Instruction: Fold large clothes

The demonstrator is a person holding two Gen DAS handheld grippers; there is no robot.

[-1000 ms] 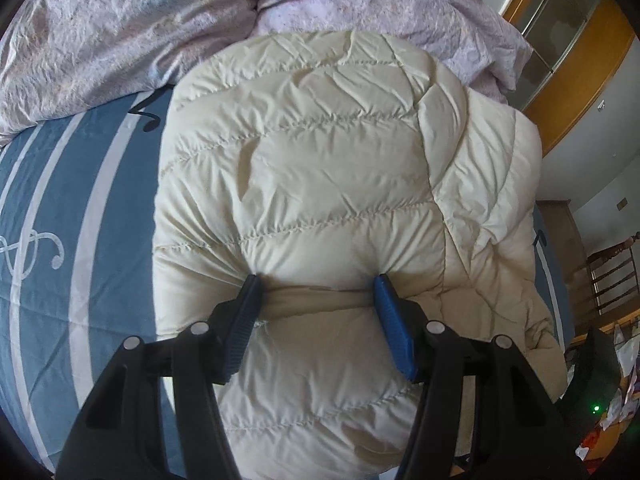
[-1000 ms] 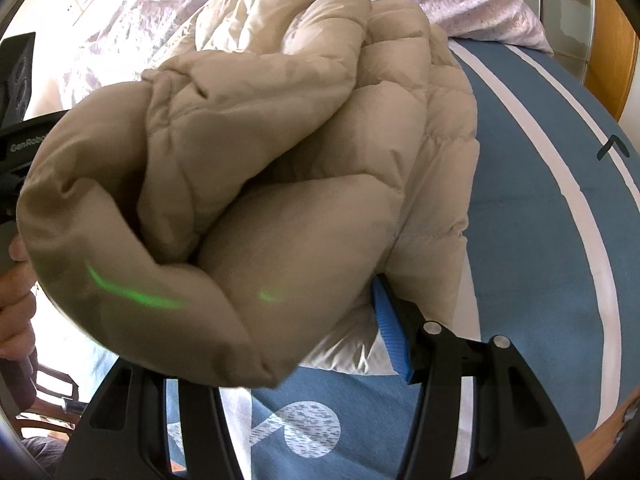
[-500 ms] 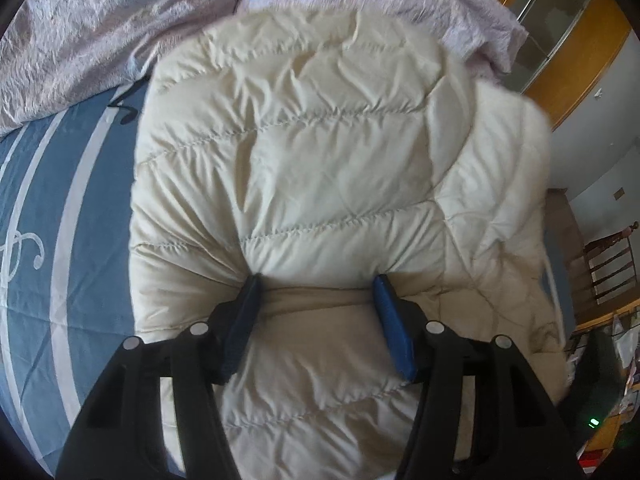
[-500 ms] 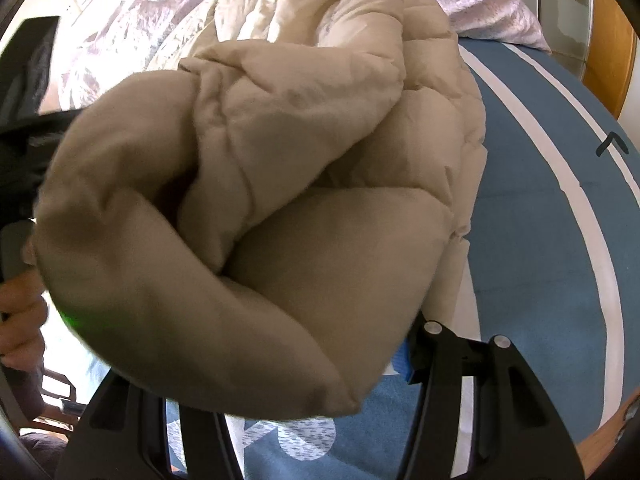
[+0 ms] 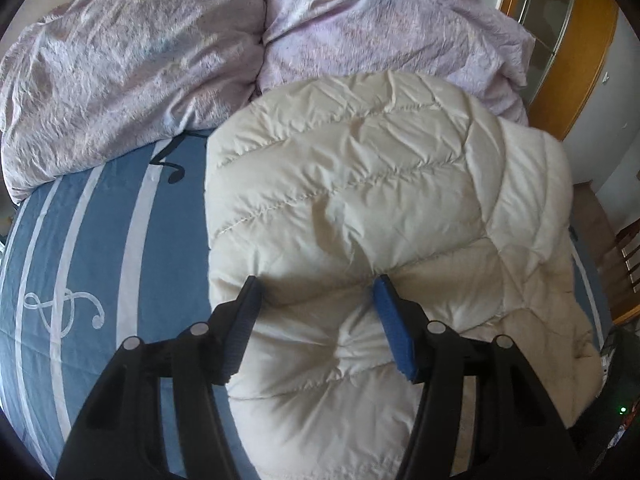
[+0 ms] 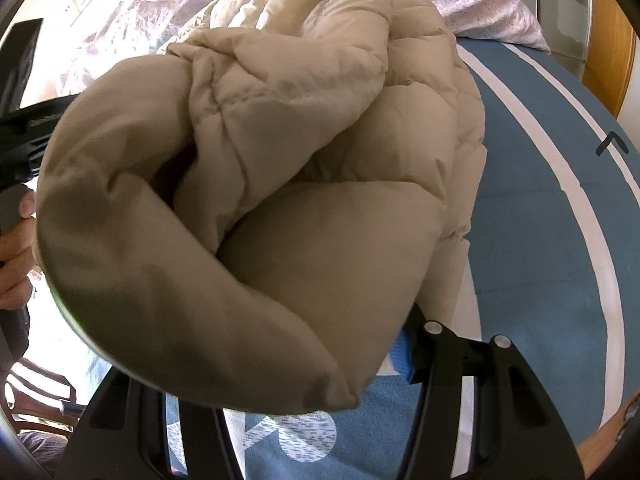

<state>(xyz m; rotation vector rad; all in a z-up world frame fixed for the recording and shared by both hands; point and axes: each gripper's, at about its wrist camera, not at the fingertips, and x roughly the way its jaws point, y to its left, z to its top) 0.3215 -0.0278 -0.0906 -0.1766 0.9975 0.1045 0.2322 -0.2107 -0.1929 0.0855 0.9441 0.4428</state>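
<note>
Down jacket (image 5: 360, 208), cream and quilted, lies on the bed, and both my grippers are busy with it. My left gripper (image 5: 316, 292) stands half open, and a puffy fold of the jacket sits between the black finger and the blue one; the pads press into the padding, so I judge that I hold it. In the last second the bulge between these fingers became looser and flatter, and the jacket moved to the right in my left view, so more of the blue striped bedsheet (image 5: 100, 248) shows beside it. In my right view a thick bundle of the same jacket (image 6: 248, 208) is lifted close to the lens and now covers almost all of my right gripper (image 6: 316, 364); only a bit of the blue pad is seen. I cannot tell if those fingers pinch the cloth or only carry it. The bundle has come nearer, so I think the fold-over is in progress and not yet laid down. Further away, the lilac duvet (image 5: 160, 60) is heaped at the head of the bed.
</note>
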